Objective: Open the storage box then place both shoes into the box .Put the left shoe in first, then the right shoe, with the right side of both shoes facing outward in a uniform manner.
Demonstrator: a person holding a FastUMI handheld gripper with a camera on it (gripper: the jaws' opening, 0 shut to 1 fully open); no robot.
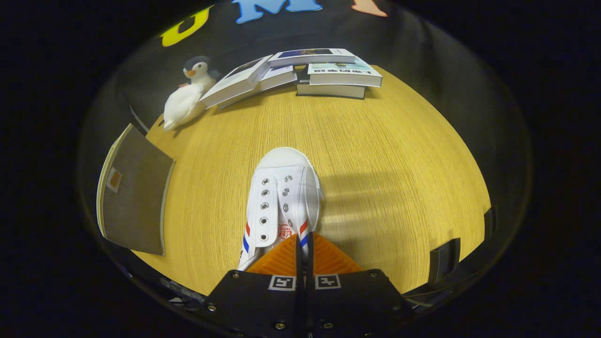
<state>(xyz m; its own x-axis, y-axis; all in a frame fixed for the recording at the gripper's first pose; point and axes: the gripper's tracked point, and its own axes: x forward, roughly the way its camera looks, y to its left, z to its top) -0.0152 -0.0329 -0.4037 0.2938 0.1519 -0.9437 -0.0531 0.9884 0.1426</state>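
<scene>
From the gripper view, my claw (303,249) has its two orange fingers (277,260) drawn almost together, pinching a thin part of the white canvas shoe (283,197) at its heel end, seemingly the collar by the striped band. The shoe stretches ahead of the fingers, toe pointing away across the wooden counter (399,155); whether it rests on the counter or hangs just above it I cannot tell. I judge it light and soft: the canvas will fold under the pinch, while the rubber toe cap stays stiff, so the toe may sag or swing. The brown box (134,192) lies off to my left, near the counter's edge. My claw points forward and tilts downward, roughly along the shoe.
</scene>
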